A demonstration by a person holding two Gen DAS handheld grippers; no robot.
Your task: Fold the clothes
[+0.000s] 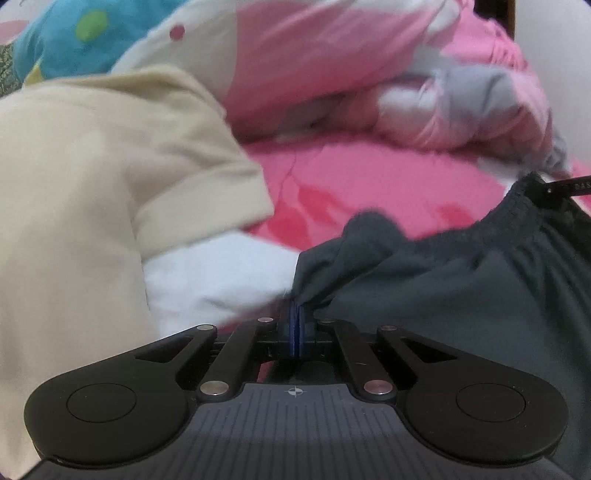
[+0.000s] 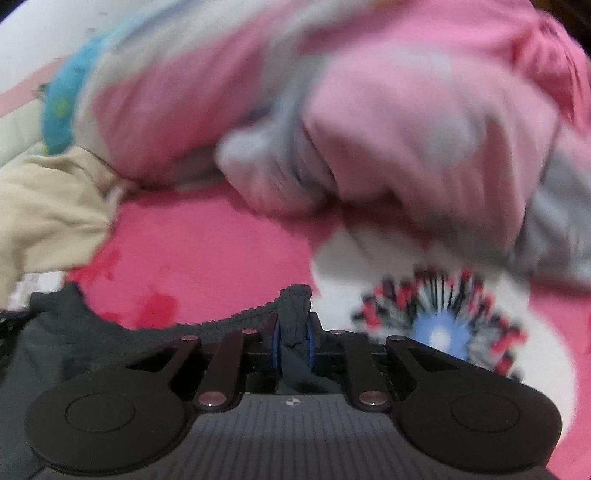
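A dark grey garment with an elastic waistband [image 1: 461,280] hangs stretched between both grippers over a pink bedsheet [image 1: 369,184]. My left gripper [image 1: 297,314] is shut on one end of the waistband. My right gripper [image 2: 293,332] is shut on the other end of the dark grey garment [image 2: 236,321], and its tip also shows at the right edge of the left wrist view [image 1: 554,190]. The right wrist view is blurred by motion.
A cream garment [image 1: 92,184] lies on the left over a white one [image 1: 221,277]. A pink and grey bundle of bedding [image 1: 424,92] lies behind. A blue spotted cloth [image 1: 74,33] sits at the far left. The pink sheet [image 2: 207,251] has a round printed pattern [image 2: 439,325].
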